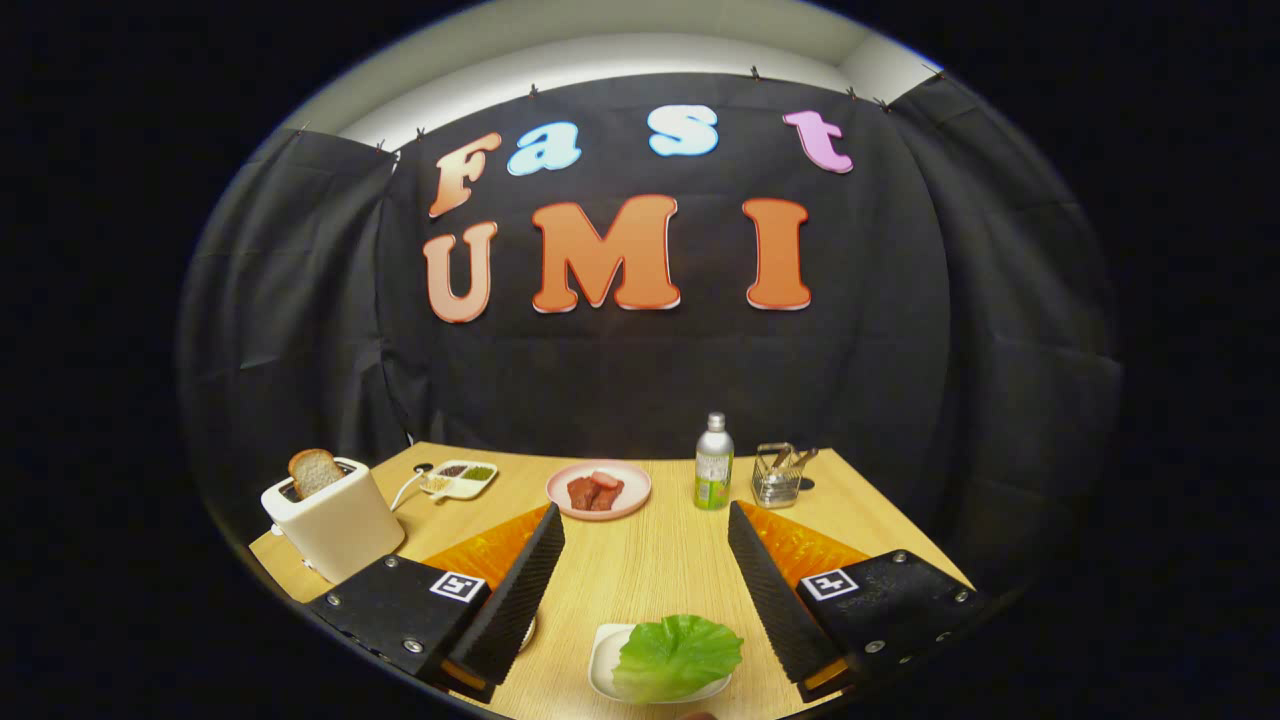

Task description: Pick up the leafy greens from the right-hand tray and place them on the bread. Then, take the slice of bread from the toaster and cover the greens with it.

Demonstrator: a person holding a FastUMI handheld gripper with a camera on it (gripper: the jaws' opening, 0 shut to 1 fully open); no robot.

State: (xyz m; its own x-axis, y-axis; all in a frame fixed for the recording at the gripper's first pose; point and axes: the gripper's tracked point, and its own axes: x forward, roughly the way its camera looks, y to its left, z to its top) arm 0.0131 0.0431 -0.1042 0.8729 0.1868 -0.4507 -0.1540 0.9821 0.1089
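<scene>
Gripper (645, 535) fingers spread wide, holding nothing, above wooden table (640, 570). Leafy greens (676, 655) on small white tray (604, 665) low between the fingers, probably under them. Bread slice (315, 471) stands in toaster (335, 520), far left. Pink plate (599, 490) and bottle (713, 462) beyond.

Green leaf (676, 655) on a white tray (603, 660); toast slice (316, 471) upright in toaster (335, 520).

The gripper (646, 528) hangs level above the table, its two fingers (520, 590) spread wide apart and angled inward toward their tips, gripping nothing; a square marker sits atop each finger mount.
</scene>
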